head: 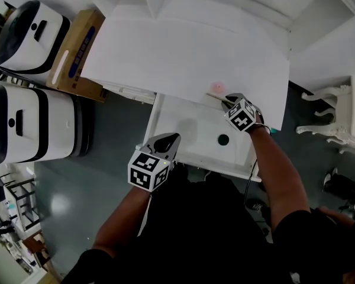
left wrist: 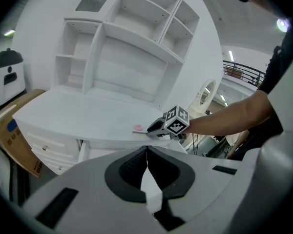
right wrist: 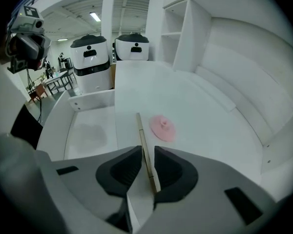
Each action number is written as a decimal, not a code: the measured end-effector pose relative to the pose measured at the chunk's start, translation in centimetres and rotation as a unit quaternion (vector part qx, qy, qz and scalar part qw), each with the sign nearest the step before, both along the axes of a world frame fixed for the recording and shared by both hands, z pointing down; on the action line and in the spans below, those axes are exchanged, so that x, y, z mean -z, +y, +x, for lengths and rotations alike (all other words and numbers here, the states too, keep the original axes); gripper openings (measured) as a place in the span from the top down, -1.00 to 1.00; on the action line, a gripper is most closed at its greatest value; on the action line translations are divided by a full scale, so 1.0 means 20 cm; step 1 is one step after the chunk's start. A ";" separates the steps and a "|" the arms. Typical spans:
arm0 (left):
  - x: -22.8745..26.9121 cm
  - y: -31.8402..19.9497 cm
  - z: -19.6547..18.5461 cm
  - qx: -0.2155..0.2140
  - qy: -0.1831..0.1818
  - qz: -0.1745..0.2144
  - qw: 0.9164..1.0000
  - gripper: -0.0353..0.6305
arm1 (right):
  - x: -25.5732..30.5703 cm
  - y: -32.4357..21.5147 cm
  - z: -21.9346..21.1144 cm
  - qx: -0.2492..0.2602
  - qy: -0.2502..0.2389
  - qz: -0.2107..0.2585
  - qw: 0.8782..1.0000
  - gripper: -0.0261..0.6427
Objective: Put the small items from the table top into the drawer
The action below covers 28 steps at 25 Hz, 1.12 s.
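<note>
Stick [right wrist: 142,140] btwn R gripper [right wrist: 147,154] jaws

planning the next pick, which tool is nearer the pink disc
Right. The right tool is at the table edge, just short of the pink disc; the left tool is over the drawer's near left corner, farther off.

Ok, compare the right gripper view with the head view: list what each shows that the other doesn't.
Right gripper view only: that a thin stick lies on the desk between the right tool's parted jaws; also the shelf bays above.
Head view only: a dark round spot in the drawer, and a white stool to the right.
Both: the pink disc, the open drawer, the left tool, and two white machines.
</note>
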State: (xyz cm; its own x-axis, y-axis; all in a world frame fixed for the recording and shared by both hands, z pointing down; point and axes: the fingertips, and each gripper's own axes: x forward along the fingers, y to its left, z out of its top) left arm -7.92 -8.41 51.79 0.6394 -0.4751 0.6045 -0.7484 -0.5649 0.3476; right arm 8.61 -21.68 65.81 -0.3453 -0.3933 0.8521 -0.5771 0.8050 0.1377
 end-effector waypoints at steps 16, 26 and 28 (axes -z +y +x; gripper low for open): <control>0.00 -0.02 0.03 -0.005 0.008 -0.002 1.000 0.86 | -0.01 0.01 -0.01 -0.007 -0.028 -0.045 0.999 0.78; -0.02 -0.02 0.02 -0.011 0.006 -0.006 1.000 0.86 | 0.04 0.07 -0.03 0.006 -0.006 -0.017 1.000 0.79; -0.03 -0.02 0.02 -0.013 0.007 -0.009 1.000 0.86 | 0.07 0.09 -0.03 -0.004 -0.012 -0.010 1.000 0.79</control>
State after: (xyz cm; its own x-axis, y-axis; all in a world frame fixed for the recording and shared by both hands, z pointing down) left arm -7.45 -8.79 52.31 0.6603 -0.4478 0.6029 -0.7283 -0.5778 0.3685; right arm 8.11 -19.91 64.42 -0.3632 -0.3793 0.8510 -0.5858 0.8033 0.1080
